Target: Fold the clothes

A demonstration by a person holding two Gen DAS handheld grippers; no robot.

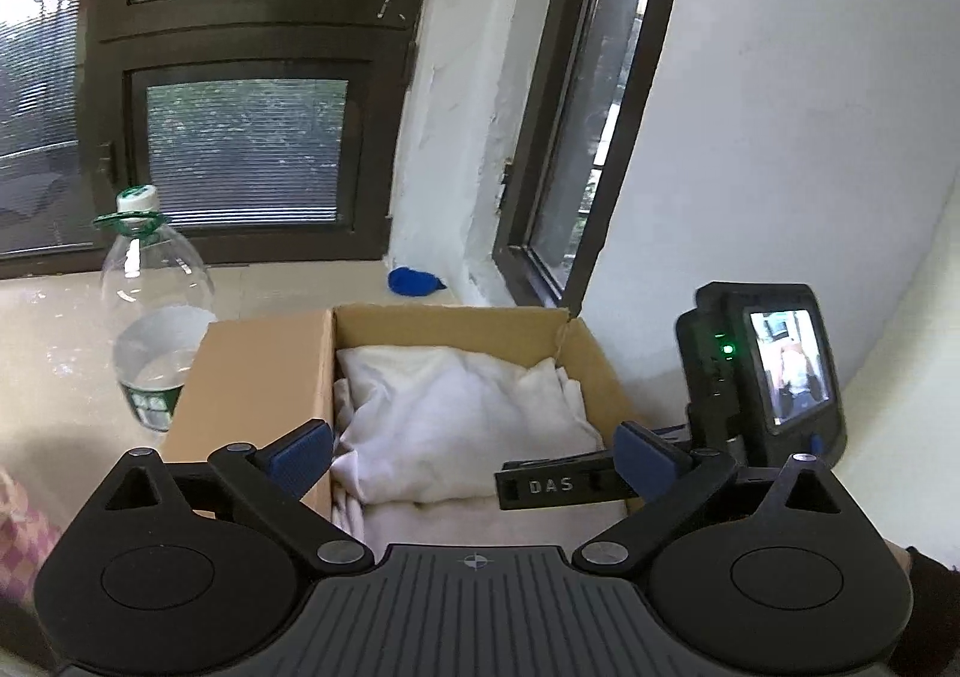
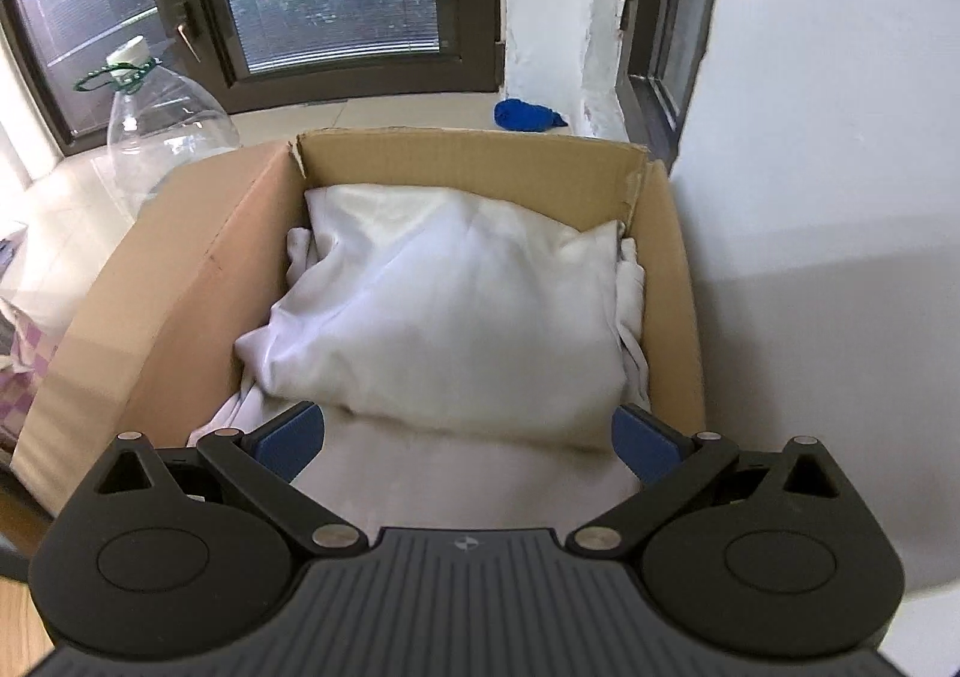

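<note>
Checkered pink-and-white cloth [image 2: 15, 377] shows at the far left edge of the right wrist view, outside the cardboard box [image 2: 180, 281]. Just behind the box's left wall stands a clear plastic bottle [image 1: 153, 317] with a white cap and a green carry ring, a little water in its bottom, resting on the pale bench [image 1: 48, 329] below the dark-framed window [image 1: 240, 77]. Inside the box lies the folded white garment [image 2: 444, 305], a plump, soft, pillow-like bundle with gentle creases, sitting on more white fabric [image 2: 468, 473] that covers the box floor. The bundle fills most of the box's width; white folds are squeezed into the narrow gaps along the left and right walls, and the only open room is the flat stretch of fabric at the near end. The box's back wall has a torn corner at the right. Beyond it, a small blue cloth [image 2: 528, 114] lies on the bench against the white pillar. To the right of the box is plain white wall. The left tool [image 1: 474, 458] hangs above the box's near end with its blue pads spread wide, holding nothing. In the left wrist view the right tool's body [image 1: 762, 371], with its lit screen, shows at the box's right edge. The right tool [image 2: 468, 440] is also wide open and empty, its pads poised over the near edge of the bundle; whether they touch the fabric cannot be told.
</note>
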